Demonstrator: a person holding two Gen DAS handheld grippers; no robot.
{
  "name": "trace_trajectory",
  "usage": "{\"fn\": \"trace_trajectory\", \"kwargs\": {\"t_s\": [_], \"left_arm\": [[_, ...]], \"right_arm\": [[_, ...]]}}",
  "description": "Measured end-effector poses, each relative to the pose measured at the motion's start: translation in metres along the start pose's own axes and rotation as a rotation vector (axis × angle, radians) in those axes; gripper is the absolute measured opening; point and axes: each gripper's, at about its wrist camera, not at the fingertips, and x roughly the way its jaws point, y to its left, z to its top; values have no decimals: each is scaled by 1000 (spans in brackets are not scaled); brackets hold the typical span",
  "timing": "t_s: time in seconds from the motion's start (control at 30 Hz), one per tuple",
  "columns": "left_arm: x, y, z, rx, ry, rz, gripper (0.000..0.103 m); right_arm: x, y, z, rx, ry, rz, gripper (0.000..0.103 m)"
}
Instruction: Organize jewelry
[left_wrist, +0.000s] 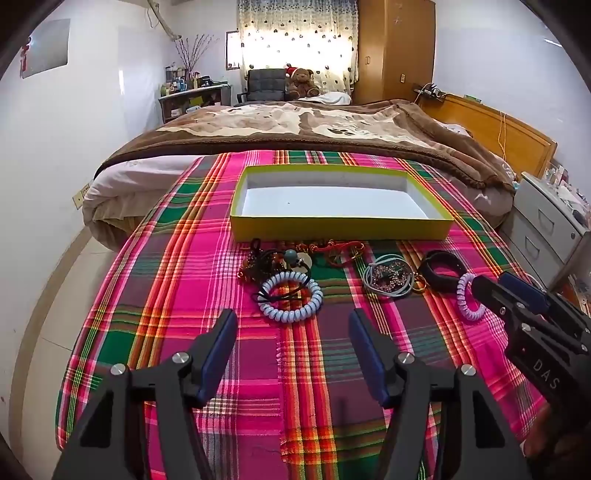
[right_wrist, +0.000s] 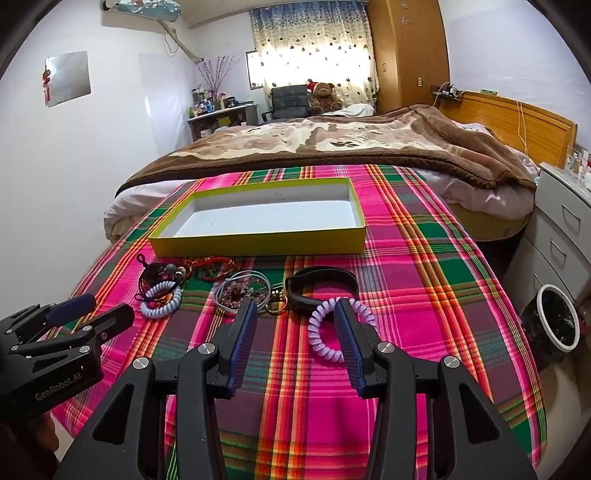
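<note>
Right wrist view: right gripper (right_wrist: 295, 308) spread wide, nothing clamped, tilted down over plaid cloth (right_wrist: 424, 295). Lilac coil band (right_wrist: 323, 332) flat on cloth; right finger sits over/inside its ring, left finger outside it to the left. Can't tell if tips touch cloth. Black wristband (right_wrist: 321, 284) just behind lilac coil, touching or nearly. Gold ring (right_wrist: 276, 306) beside wristband's left end. Grey loops w/ pink bead strand (right_wrist: 240, 290) left of that. Pale blue coil band (right_wrist: 162, 301) further left, tangled w/ dark cords & beads (right_wrist: 159, 275). Red cord (right_wrist: 214, 267) by front wall of yellow box (right_wrist: 258, 243). Box open, white inside, no jewelry in it, behind the row of pieces.

Left wrist view: left gripper (left_wrist: 293, 317) at widest, holding nothing, above bare cloth just short of pale blue coil band (left_wrist: 290, 297). Right gripper (left_wrist: 480, 288) seen at right edge, tip on lilac coil band (left_wrist: 467, 297).
</note>
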Motion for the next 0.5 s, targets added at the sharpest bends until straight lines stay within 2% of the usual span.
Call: {"fn": "trace_trajectory", "kwargs": {"t_s": [0.5], "left_arm": [[0,2,1,-9,1,-10,64]], "right_arm": [[0,1,0,-7,2,-1,44]]}}
